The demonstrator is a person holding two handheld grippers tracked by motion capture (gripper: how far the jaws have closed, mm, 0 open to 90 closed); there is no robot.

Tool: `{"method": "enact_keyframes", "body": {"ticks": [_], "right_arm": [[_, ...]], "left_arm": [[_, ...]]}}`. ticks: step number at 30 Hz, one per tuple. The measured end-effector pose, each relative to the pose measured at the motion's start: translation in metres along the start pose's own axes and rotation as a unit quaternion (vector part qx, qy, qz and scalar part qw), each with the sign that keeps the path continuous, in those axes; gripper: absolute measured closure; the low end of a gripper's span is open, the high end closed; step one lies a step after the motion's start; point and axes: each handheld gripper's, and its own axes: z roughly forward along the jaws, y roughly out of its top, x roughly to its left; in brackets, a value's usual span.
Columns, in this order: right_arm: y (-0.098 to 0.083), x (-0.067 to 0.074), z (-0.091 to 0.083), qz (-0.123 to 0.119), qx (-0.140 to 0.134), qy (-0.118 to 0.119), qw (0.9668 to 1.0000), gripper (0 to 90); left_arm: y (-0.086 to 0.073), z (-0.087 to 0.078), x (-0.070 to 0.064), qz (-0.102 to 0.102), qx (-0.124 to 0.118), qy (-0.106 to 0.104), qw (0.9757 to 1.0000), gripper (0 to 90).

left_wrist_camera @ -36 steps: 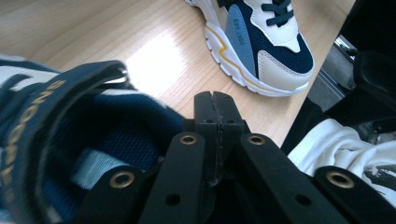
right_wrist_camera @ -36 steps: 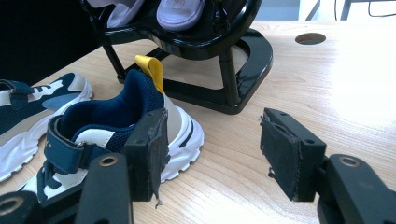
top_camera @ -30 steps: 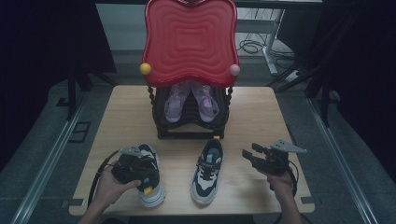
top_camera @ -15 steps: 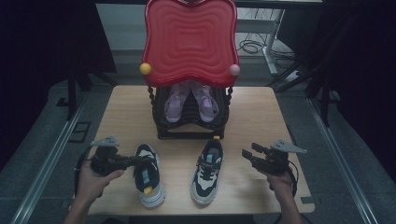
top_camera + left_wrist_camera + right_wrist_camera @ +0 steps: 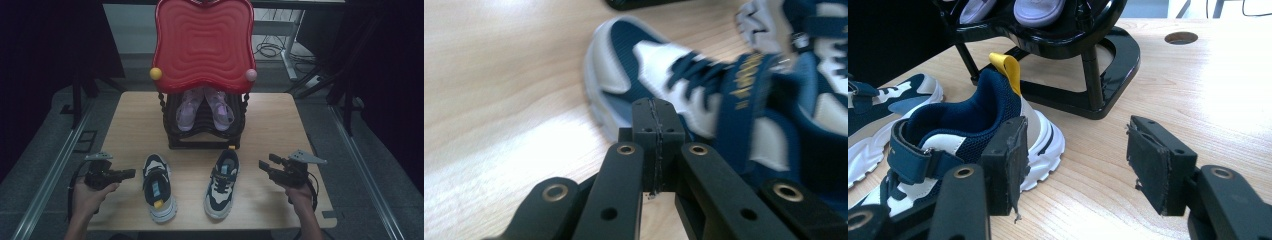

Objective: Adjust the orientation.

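On the counter (image 5: 280, 110), the left shoe (image 5: 158, 187) lies toe-forward just right of the left gripper (image 5: 131, 173), whose fingers are pressed together and empty, while the right gripper (image 5: 262, 165), wide open and empty, sits beside the right shoe (image 5: 222, 182).

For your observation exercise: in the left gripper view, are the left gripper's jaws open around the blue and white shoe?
No: the left gripper has its two pads pressed flat together with nothing between them, and the blue and white shoe lies beyond their tips.
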Motion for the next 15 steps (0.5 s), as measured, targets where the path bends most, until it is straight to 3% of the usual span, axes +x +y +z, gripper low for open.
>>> {"method": "enact_keyframes", "body": {"ticks": [5,15], "right_arm": [[0.0,0.0,0.0,0.001,0.001,0.001,1.0,41.8],[-0.003,-0.001,0.004,0.002,0.009,0.001,1.0,41.8]], "left_arm": [[-0.005,0.018,0.018,-0.022,0.013,0.007,0.9996,90.0],[-0.003,0.028,0.022,-0.03,0.005,-0.006,0.9995,90.0]]}}
